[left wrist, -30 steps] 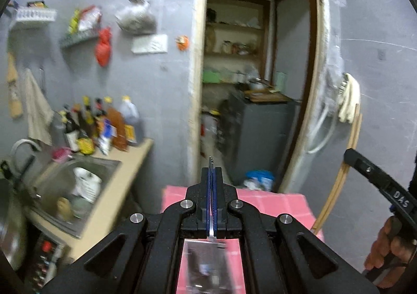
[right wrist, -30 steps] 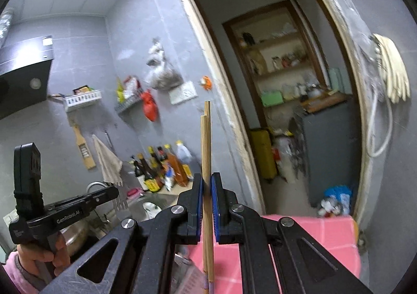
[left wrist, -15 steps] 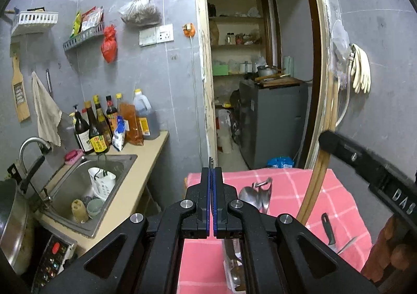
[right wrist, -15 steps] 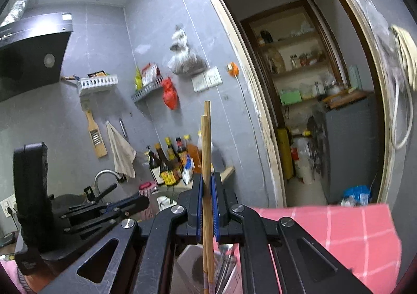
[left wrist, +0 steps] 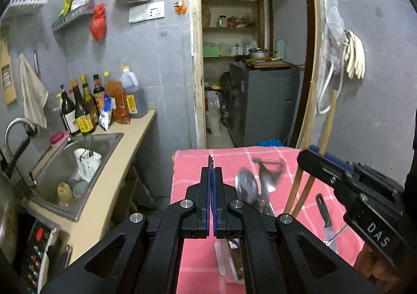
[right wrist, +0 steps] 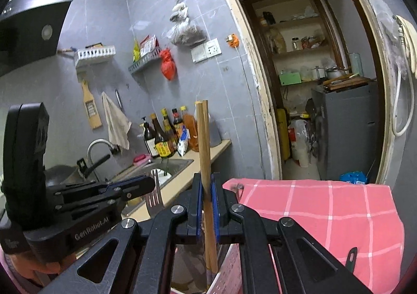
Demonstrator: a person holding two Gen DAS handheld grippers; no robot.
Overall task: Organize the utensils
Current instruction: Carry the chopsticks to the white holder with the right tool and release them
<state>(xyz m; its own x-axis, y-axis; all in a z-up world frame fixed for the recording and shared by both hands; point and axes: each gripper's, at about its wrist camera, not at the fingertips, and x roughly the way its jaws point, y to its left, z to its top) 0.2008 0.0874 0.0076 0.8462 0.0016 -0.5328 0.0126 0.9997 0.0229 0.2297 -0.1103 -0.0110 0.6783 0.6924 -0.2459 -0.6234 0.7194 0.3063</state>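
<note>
The chopsticks (right wrist: pixel 206 153), a wooden pair, stand nearly upright between the pads of the right gripper (right wrist: pixel 206 191), which is clamped on them partway up their length. Their lower ends dip toward a white perforated holder (right wrist: pixel 229 270) at the near edge of the pink checked tablecloth (right wrist: pixel 325 210) (a vertical hold suits dropping them in end first, I judge). To the left, the left gripper (left wrist: pixel 211 176) pinches a metal fork (right wrist: pixel 154 195) by its handle, jaws closed tight on it, the tines pointing up in the right wrist view. On the cloth lie large metal spoons (left wrist: pixel 247 184), blurred, near the middle, and a dark-handled knife (left wrist: pixel 324 216) further right. Left of the table runs a counter with a steel sink (left wrist: pixel 78 161) and sauce bottles (left wrist: pixel 83 111); beyond is a doorway to a storeroom.
</note>
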